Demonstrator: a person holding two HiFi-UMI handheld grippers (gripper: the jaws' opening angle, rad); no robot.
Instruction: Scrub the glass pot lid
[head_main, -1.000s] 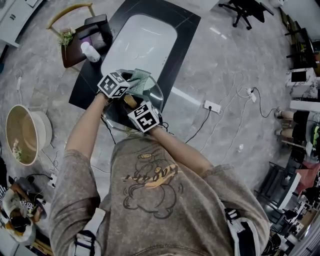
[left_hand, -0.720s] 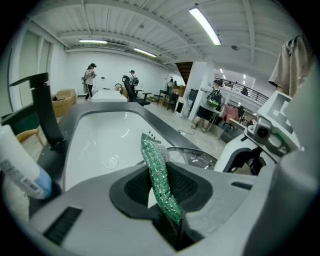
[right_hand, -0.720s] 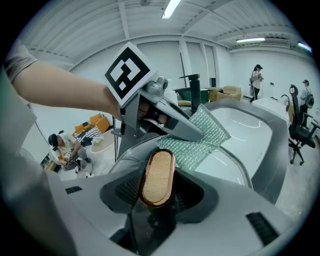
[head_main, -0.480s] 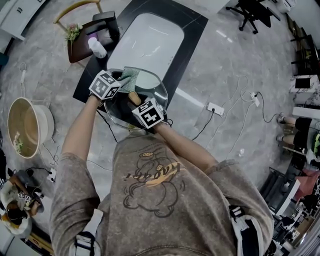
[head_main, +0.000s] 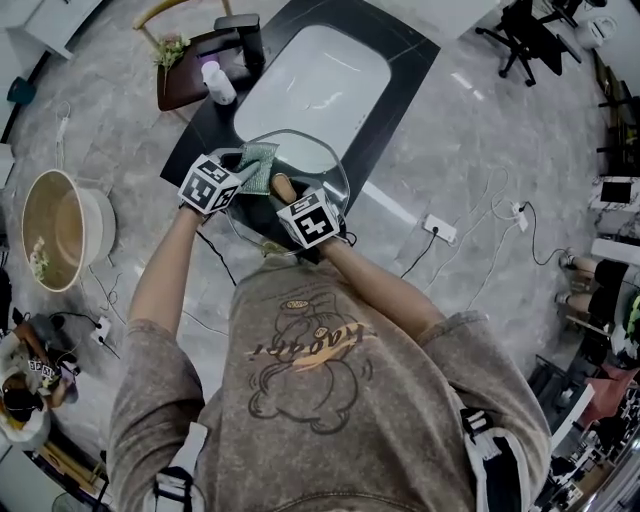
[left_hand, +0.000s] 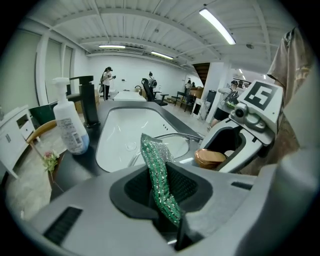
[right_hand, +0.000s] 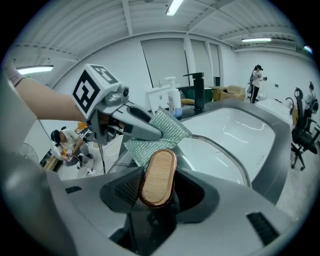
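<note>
Scrubbing looks to be under way rather than finished, from where I sit. My right gripper (right_hand: 157, 194) is clenched on the wooden knob (right_hand: 158, 177) of the glass pot lid (right_hand: 215, 160). The lid is tilted out ahead of its jaws, over the sink (head_main: 310, 80). My left gripper (left_hand: 165, 200) is clamped on a green scrub cloth (left_hand: 159, 180), pinched edge-on between its pads. In the right gripper view the cloth's free end spreads just beyond the knob and a little to the left. It seems to rest on the glass, though through clear glass I cannot be sure of contact.

So the setup is done: lid lifted and steadied, cloth gripped and brought to the glass. I can make out neither grime nor suds, so I cannot say how much is clean. I judge the wide stretch of glass ahead of the right gripper and the rim are left to do. A soap bottle (left_hand: 70, 127) stands ahead and left of the left gripper.
</note>
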